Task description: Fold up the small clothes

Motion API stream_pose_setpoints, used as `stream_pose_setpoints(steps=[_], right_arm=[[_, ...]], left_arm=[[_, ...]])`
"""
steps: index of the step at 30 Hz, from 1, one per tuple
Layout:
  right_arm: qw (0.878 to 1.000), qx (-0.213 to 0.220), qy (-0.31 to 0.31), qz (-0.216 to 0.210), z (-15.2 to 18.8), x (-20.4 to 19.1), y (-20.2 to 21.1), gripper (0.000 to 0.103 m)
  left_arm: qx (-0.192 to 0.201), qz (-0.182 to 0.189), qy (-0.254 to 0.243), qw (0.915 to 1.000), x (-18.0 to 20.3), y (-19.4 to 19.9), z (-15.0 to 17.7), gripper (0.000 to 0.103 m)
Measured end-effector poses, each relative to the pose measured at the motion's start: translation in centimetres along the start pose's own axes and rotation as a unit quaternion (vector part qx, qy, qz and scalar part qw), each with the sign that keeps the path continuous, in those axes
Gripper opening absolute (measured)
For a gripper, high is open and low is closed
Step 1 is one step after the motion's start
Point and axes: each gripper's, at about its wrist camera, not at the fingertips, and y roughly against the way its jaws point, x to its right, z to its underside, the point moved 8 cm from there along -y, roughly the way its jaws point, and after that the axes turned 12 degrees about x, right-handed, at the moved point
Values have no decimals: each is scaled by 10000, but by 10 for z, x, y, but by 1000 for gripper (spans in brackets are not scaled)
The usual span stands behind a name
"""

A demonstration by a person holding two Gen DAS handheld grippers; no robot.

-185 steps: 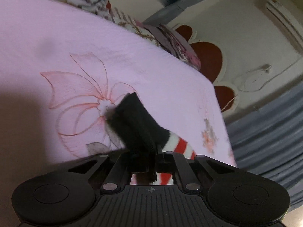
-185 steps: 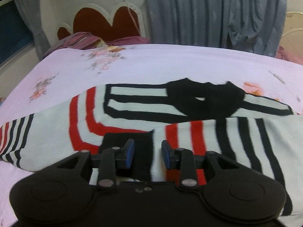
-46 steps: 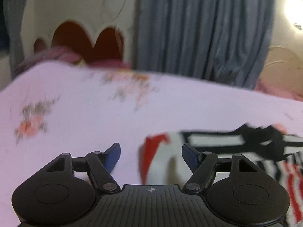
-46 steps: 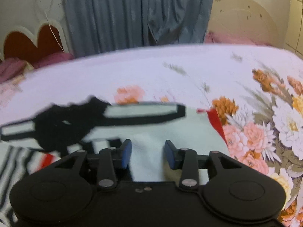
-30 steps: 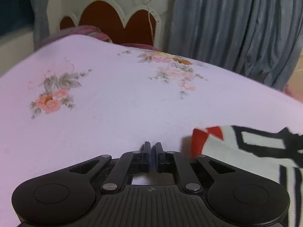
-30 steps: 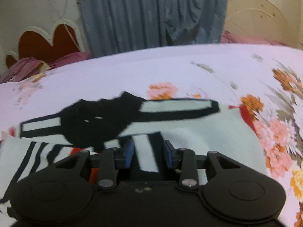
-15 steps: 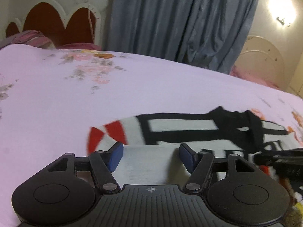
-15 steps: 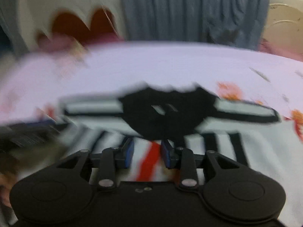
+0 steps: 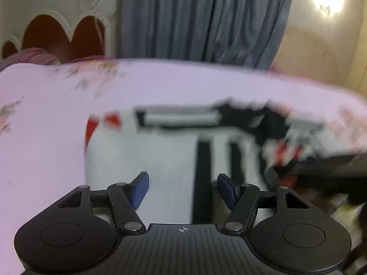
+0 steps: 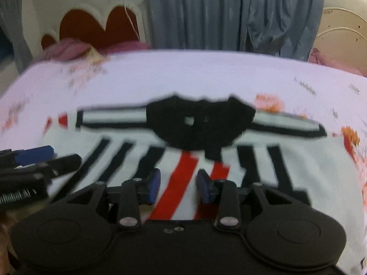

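A small white knit sweater with black and red stripes and a black collar (image 10: 197,123) lies flat on the pink bedspread (image 10: 183,73), its sides folded inward. In the left wrist view the sweater (image 9: 160,151) fills the middle, blurred. My left gripper (image 9: 182,186) is open and empty, low over the sweater's left part. My right gripper (image 10: 179,183) is open and empty over the sweater's lower middle, above the red stripes. The left gripper's fingers (image 10: 34,153) show at the left edge of the right wrist view.
A red heart-shaped headboard (image 10: 98,25) with pink pillows (image 10: 75,48) stands at the bed's far left. Grey-blue curtains (image 10: 229,11) hang behind the bed. A cream round-backed chair (image 10: 339,36) stands at the far right. The bedspread carries flower prints (image 10: 268,102).
Both grippers have shifted over the sweater; the left has moved forward and right onto it and stays open. The right has settled above the red stripes with its jaws slightly wider.
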Motion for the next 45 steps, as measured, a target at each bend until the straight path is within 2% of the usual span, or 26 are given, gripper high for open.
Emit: stream_pose_setpoints(steps=[3,6,9,13,14,20,22,25,32,41,45], right_arm=[[9998,54,-23,209,1,8,4,33],[9994,58,-63,347,3,22,13,33],[9990,77,13,446,9,37,24,33],[9989,73,-147,445,9,48,39,35],[9990,156,-190,380,7,45,45,39],[9997,191,-18,-152,13,6,56,37],[9998,88,86,-137,22,1,52,37],[9997,106,132,-162,27,3,50,37],[9981,124,-179,579,28,56,60,35],[9979,225,-128,597,34,60,55,38],[9977,242,-60,629,28,61,70,38]], left_arm=[[24,-148,-227,9996,3,4,-1,66],[34,-107,-98,9999,-6,7,-2,66],[95,-97,-171,9998,-9,12,2,66],[23,-148,-13,9999,-6,26,-8,66],[-41,-128,28,9999,-3,29,-9,66],[-147,-157,59,9998,19,45,1,66],[-259,-169,60,9995,21,42,12,66],[-198,-185,-60,9996,21,42,18,66],[-127,-65,-198,9997,19,44,21,66],[11,-163,-362,9992,23,46,24,68],[44,-215,-118,9997,18,60,16,68]])
